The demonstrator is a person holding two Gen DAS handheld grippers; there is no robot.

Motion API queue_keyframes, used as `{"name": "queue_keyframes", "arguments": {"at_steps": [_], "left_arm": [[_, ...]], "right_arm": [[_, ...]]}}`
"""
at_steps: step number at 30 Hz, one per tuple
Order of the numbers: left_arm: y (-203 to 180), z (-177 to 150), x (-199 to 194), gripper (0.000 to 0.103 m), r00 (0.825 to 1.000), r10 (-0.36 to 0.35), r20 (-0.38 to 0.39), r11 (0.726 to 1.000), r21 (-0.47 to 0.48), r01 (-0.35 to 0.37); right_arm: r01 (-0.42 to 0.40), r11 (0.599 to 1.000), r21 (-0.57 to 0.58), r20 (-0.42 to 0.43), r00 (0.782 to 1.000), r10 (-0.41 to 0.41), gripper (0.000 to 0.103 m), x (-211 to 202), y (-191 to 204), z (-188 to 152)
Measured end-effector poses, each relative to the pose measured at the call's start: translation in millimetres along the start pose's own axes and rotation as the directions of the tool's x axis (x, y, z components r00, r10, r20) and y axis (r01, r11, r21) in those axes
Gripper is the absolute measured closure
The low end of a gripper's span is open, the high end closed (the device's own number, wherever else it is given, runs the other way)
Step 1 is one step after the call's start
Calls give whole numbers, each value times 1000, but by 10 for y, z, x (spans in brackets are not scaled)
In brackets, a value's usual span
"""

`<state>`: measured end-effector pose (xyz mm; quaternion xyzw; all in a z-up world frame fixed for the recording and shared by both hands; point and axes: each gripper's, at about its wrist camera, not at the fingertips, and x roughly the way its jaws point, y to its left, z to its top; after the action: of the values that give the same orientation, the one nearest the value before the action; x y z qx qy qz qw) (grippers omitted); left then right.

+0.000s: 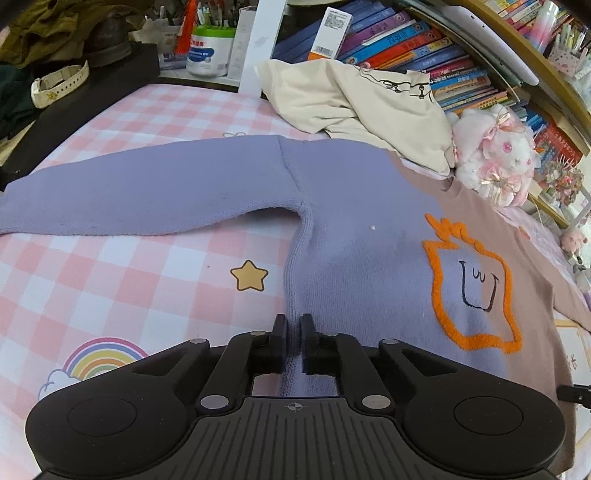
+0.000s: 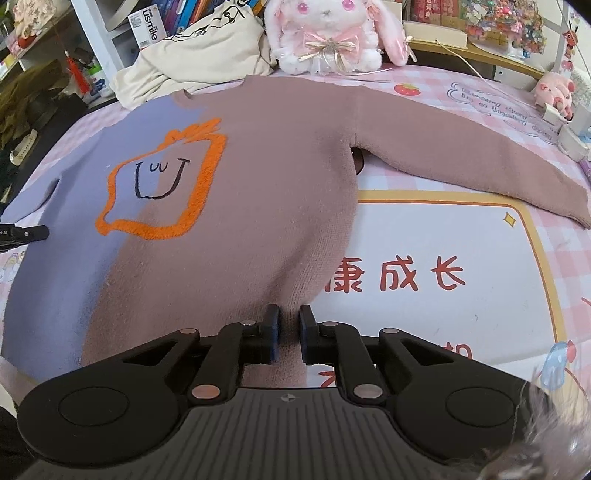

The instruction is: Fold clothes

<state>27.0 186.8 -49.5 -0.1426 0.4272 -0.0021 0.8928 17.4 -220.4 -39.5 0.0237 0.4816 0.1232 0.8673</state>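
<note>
A knit sweater (image 1: 351, 229), purple on one half and brown on the other (image 2: 258, 184), lies flat on the bed with both sleeves spread out. An orange-outlined smiling face (image 2: 162, 184) is on its chest. My left gripper (image 1: 293, 332) is shut on the sweater's purple side edge near the hem, with fabric pinched between the pads. My right gripper (image 2: 289, 325) is shut on the brown side edge near the hem in the same way. The purple sleeve (image 1: 129, 195) reaches left and the brown sleeve (image 2: 480, 166) reaches right.
The bed has a pink checked sheet (image 1: 129, 277). A cream garment (image 1: 351, 96) and a white plush rabbit (image 2: 325, 33) lie beyond the collar. Bookshelves (image 1: 424, 40) stand behind. A watch (image 1: 59, 83) rests on a dark box at left, and a pink pig toy (image 2: 556, 90) sits far right.
</note>
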Motion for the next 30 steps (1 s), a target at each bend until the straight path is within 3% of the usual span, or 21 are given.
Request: {"name": "queue_keyframes", "arguments": {"at_steps": [4,9,11,22,26,27,28,30], "left_arm": [[-35,-97,-120,90,1000,-10,-3,1000,6,10],[4,-212,-172,93,999,-47,-22,999,-21,46],[-1,-220,-160,97,999,-37,-21,999,-9,37],[-45,-287,-166,96,1000,-22,23,1000,18,21],[-89,-343,-217,86,999,22,45,1000,-16,-21],[-121,-368,-252,80,998,36,54,999,-24,-35],[-161,-405,-305,76,996,46,70,999,-26,-44],[-255,-492,-422,53,992,66,107,998,-29,-63]], "right_arm": [[-1,999,50,-3,1000,1,81,-46,-62,-35],[-10,996,85,1,1000,10,81,-75,-93,-68],[-3,998,69,3,1000,3,87,-66,-61,-70],[33,999,33,27,999,-33,88,-57,21,-114],[37,999,24,22,999,-38,82,-53,55,-105],[31,999,24,19,999,-31,75,-54,59,-101],[25,999,30,16,1000,-26,60,-58,58,-95],[25,999,28,29,999,-26,52,-82,55,-82]]}}
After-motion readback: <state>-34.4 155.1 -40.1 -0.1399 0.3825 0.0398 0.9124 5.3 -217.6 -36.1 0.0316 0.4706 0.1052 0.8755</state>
